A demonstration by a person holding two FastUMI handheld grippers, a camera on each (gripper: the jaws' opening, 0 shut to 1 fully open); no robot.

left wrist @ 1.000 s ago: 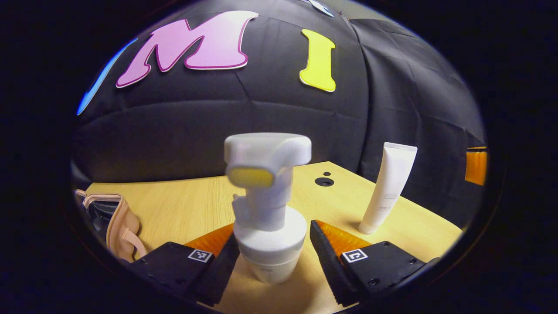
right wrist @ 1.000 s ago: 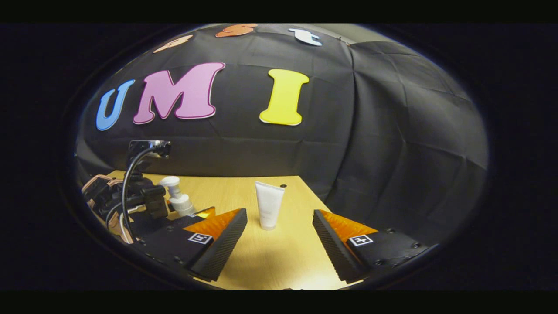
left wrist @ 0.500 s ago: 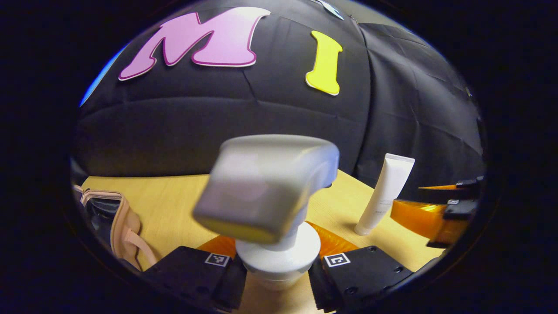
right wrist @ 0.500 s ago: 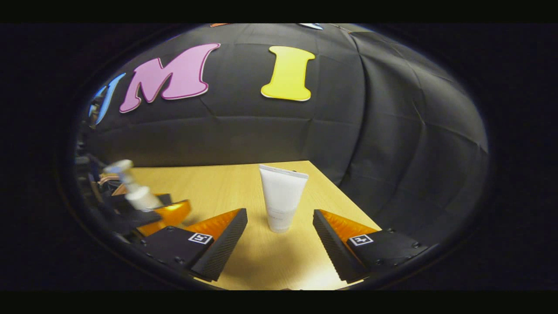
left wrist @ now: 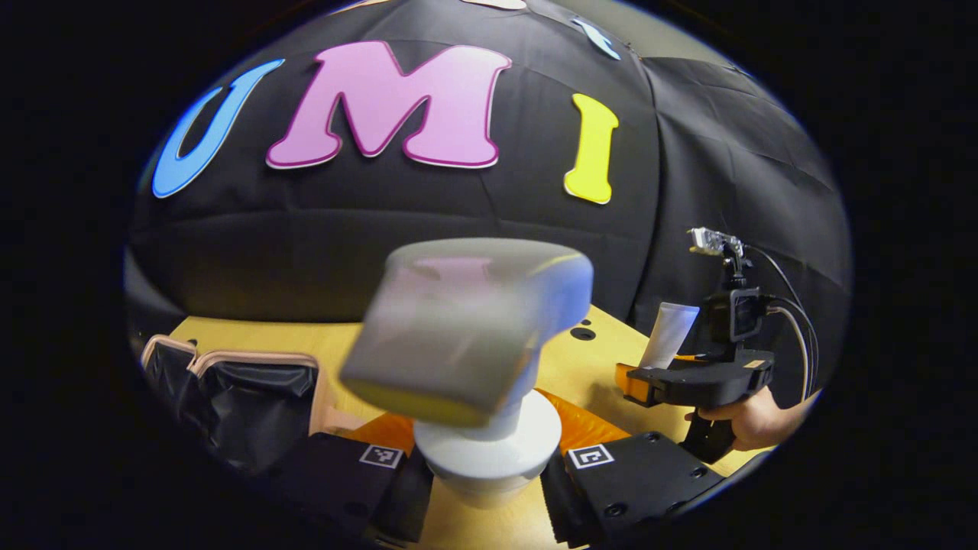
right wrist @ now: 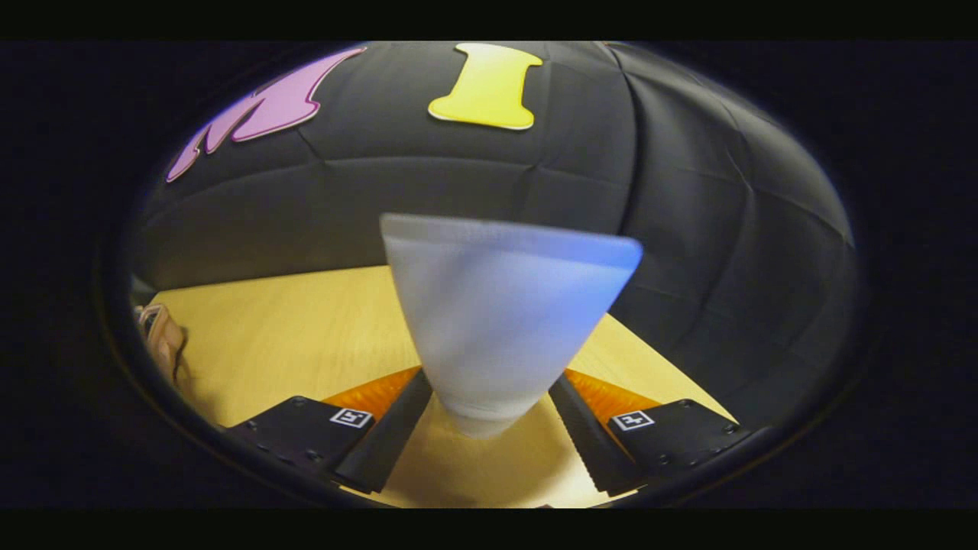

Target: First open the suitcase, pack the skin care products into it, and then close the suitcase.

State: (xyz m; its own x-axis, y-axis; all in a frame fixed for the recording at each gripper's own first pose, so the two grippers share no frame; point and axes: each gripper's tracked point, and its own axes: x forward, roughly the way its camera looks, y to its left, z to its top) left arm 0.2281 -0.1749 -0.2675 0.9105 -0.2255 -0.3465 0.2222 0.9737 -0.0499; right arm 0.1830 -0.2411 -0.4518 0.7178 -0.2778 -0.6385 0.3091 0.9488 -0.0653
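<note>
Seemingly smooth, conical tube [right wrist: 500, 321]

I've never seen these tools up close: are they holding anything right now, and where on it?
Yes. The left gripper clamps the pump bottle at its body; the right gripper closes on the white tube near its bottom end.

My feeds are dim, the black cloth soaking up light while the wooden table [right wrist: 306, 336] glows warm from overhead. Fisheye bending curves everything near the edges. The pump bottle [left wrist: 474, 359] and the tube [right wrist: 500, 328] loom close, soft and out of focus, each casting a faint shadow at its base.
</note>
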